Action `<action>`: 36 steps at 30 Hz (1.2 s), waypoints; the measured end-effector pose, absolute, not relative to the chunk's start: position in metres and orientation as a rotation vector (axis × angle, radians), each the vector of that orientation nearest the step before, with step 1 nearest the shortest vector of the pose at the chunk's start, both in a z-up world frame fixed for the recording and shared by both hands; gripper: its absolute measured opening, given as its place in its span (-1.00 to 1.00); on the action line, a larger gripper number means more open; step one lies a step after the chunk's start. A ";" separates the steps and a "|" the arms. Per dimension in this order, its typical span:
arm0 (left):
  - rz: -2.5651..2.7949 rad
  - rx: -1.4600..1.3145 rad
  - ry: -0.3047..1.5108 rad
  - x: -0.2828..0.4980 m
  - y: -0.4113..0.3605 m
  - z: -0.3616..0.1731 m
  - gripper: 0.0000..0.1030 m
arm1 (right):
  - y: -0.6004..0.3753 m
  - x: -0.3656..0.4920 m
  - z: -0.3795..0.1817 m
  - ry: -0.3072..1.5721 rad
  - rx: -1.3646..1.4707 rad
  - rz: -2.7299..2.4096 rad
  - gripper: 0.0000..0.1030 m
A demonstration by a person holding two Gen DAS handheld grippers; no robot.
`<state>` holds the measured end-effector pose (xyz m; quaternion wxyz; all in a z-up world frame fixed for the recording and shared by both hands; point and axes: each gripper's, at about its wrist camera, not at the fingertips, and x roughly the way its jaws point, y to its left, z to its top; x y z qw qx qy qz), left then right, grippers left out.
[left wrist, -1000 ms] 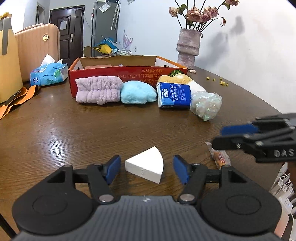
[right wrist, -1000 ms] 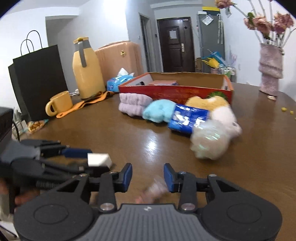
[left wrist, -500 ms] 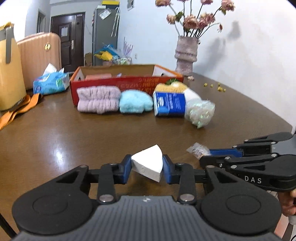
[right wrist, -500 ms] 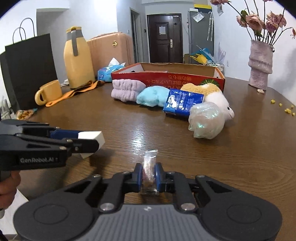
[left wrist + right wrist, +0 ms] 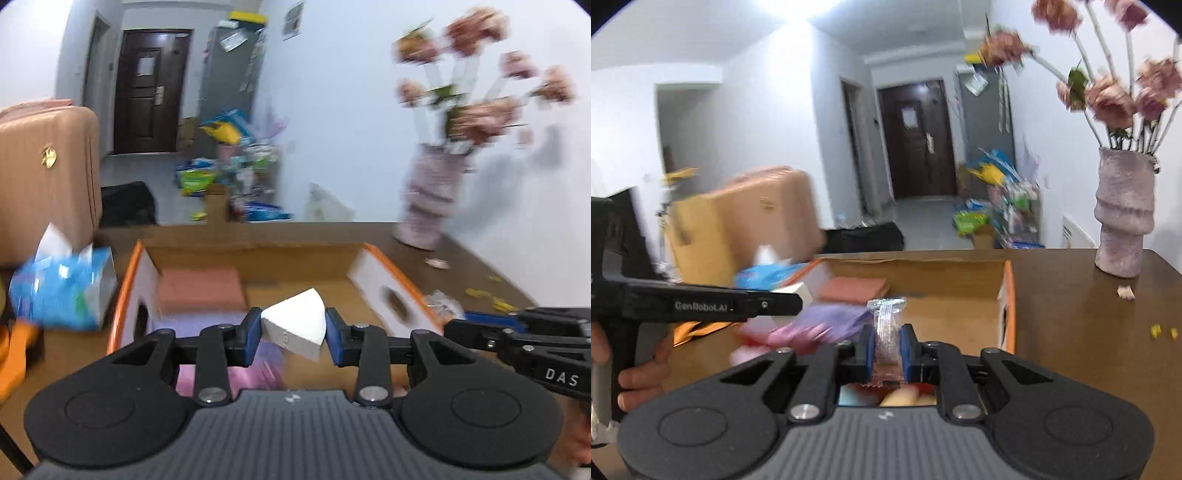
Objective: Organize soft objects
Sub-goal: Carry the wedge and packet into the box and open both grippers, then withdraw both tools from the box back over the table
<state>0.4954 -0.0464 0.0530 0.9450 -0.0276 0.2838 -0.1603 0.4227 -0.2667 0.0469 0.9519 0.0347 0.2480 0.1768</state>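
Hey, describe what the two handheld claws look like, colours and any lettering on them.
Both claws are matte black plastic with blue pads on their fingers and a ribbed grey housing flanked by round discs and silver screws. The left claw reads "GenRobot.AI" in white along its side, seen from the right wrist. The right claw shows white letters "DAS". Bare hands grip the handles; no sleeves visible.

Matt white foam wedge (image 5: pixel 295 325), crinkly clear plastic packet (image 5: pixel 886 332), glossy wooden table (image 5: pixel 1078 317), matt cardboard box (image 5: pixel 258 254)

The left tool (image 5: pixel 293 330) points slightly downward, its blue pads clamped on a white wedge-shaped sponge (image 5: pixel 295 323). Just to its right, the right tool (image 5: pixel 886 350) pinches a clear wrapped packet (image 5: pixel 886 332) upright. A bare hand (image 5: pixel 639 373) grips the left tool's handle.
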 end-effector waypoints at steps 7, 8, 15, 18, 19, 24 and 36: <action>-0.229 0.031 0.747 0.639 -0.085 0.021 -0.27 | -0.260 0.616 0.020 0.773 -0.004 0.189 -0.72; -0.217 0.039 0.766 0.649 -0.087 0.014 -0.26 | -0.257 0.632 0.014 0.811 -0.031 0.168 -0.72; -0.200 0.039 0.807 0.670 -0.083 -0.005 0.36 | -0.228 0.669 -0.015 0.876 -0.258 0.084 -0.31; -0.189 0.041 0.794 0.666 -0.079 0.002 0.36 | -0.225 0.664 -0.010 0.850 -0.262 0.093 -0.28; -0.186 0.038 0.790 0.661 -0.077 0.008 0.36 | -0.226 0.661 -0.006 0.839 -0.258 0.091 -0.28; -0.170 0.056 0.709 0.628 -0.068 0.053 0.46 | -0.244 0.633 0.035 0.779 -0.216 0.107 -0.07; -0.104 0.060 0.475 0.491 -0.051 0.143 0.62 | -0.297 0.506 0.135 0.556 -0.099 0.111 0.27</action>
